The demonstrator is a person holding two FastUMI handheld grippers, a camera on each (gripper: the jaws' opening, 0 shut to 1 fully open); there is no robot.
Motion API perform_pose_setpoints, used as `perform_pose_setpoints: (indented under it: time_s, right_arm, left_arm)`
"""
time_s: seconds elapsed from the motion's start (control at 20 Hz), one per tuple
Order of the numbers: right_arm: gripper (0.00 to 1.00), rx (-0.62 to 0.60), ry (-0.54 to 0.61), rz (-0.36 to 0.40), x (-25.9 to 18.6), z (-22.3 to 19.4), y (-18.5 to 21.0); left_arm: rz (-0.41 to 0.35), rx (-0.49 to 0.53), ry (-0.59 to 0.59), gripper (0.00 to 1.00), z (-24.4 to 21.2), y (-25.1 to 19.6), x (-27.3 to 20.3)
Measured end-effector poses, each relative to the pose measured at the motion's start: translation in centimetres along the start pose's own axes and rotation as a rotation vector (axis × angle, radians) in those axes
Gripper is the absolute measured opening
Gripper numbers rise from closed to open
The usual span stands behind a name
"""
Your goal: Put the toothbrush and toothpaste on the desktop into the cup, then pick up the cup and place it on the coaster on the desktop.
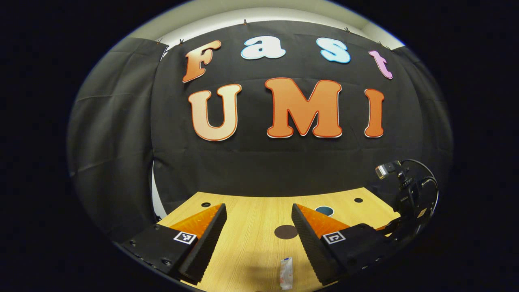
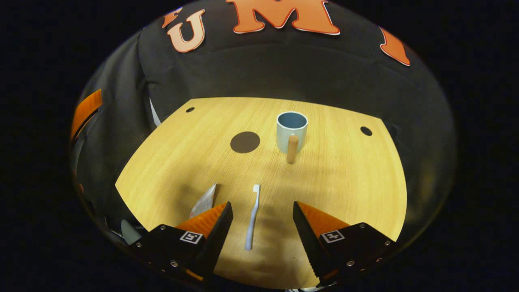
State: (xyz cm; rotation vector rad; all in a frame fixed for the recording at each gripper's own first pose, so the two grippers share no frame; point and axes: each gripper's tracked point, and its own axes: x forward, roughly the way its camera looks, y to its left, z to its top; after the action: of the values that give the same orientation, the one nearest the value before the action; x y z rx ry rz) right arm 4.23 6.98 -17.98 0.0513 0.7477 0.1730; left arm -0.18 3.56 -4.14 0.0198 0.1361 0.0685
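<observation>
In the right gripper view a white toothbrush (image 2: 252,217) lies flat on the wooden desktop (image 2: 344,182), between the fingers of my open right gripper (image 2: 262,211). The toothpaste tube (image 2: 204,200) lies just left of it, partly behind the left finger. Farther off stands a light blue cup (image 2: 292,132) with a wooden handle facing me, upright, and a dark round coaster (image 2: 245,142) lies to its left. In the left gripper view my left gripper (image 1: 258,207) is open above the toothpaste tube (image 1: 286,273). The coaster (image 1: 285,231) lies ahead, and the cup rim (image 1: 324,210) peeks over the right finger.
The right gripper's body with its camera and cable (image 1: 409,202) shows at the far right of the left gripper view. Small dark holes (image 2: 366,131) mark the desktop's far corners. Black cloth walls close the booth behind and at both sides of the table.
</observation>
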Motion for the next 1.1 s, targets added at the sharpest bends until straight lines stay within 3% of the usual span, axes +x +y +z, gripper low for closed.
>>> perform_pose_setpoints:
  time_s: [0.3, 0.65, 0.8, 0.95, 1.1]
  right_arm:
    - [0.89, -0.051, 0.186, 0.0, 3.0, -3.0, -0.3]
    - [0.72, -0.065, 0.413, -0.032, 6.8, -6.6, 0.1]
    - [0.56, -0.026, 0.502, -0.026, 7.9, -7.6, 0.4]
    - [0.24, 0.019, 0.57, -0.038, 8.5, -8.4, 0.6]
    - [0.08, 0.077, 0.564, -0.007, 9.0, -8.0, 1.3]
  left_arm:
    - [0.059, 0.006, 0.061, 0.97, -1.9, 2.2, 1.0]
    - [0.098, -0.001, 0.145, 0.97, -5.1, 4.0, 1.4]
    - [0.109, -0.012, 0.173, 0.97, -5.9, 4.8, 2.0]
    - [0.112, -0.027, 0.206, 0.97, -6.9, 5.1, 2.4]
    - [0.099, -0.036, 0.252, 0.97, -7.9, 4.7, 2.9]
